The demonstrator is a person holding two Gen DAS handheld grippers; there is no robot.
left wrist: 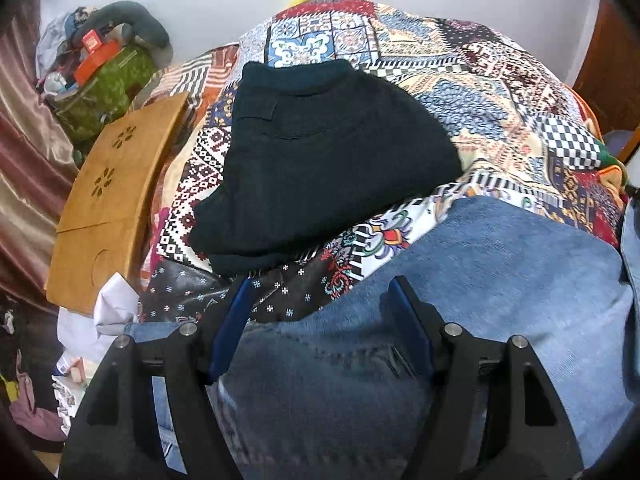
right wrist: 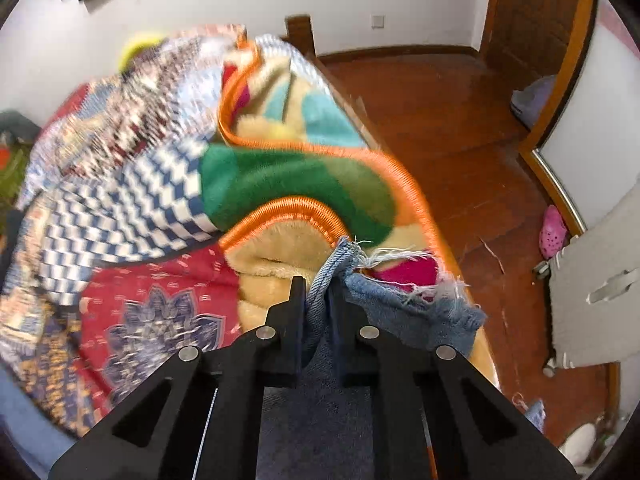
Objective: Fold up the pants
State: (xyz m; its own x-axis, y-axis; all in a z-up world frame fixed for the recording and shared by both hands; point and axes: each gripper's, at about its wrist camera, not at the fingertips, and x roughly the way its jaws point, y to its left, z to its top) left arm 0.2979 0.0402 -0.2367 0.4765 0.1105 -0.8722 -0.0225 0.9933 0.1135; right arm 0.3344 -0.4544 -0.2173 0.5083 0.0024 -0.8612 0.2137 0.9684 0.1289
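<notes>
1. Left wrist view: the blue jeans [left wrist: 460,280] lie spread over the near part of a patchwork bedspread [left wrist: 440,64]. The left gripper [left wrist: 320,312] stands with its jaws apart, straddling the denim near a stitched seam; the pads [left wrist: 412,320] do not visibly pinch it. The denim looks thick, limp and fairly heavy, so it should drape and hold a crease, not slide.
2. Same view: a folded dark garment [left wrist: 320,152] lies just beyond the jeans on the bedspread, a wooden lap tray [left wrist: 108,192] sits at the left edge, and a clutter pile [left wrist: 100,72] lies farther back. Open room looks tight on that side.
3. Right wrist view: the right gripper [right wrist: 316,292] is clamped on the frayed jeans hem [right wrist: 340,260], the double-stitched edge standing up between the jaws. That thick hem looks like a sound place to hold; the loose threads beside it would likely slip.
4. Same view: a fleece blanket with orange binding [right wrist: 304,184] is bunched just past the hem, and the bed edge drops to the wooden floor [right wrist: 440,120] on the right, so a fold probably has more support toward the bedspread.
</notes>
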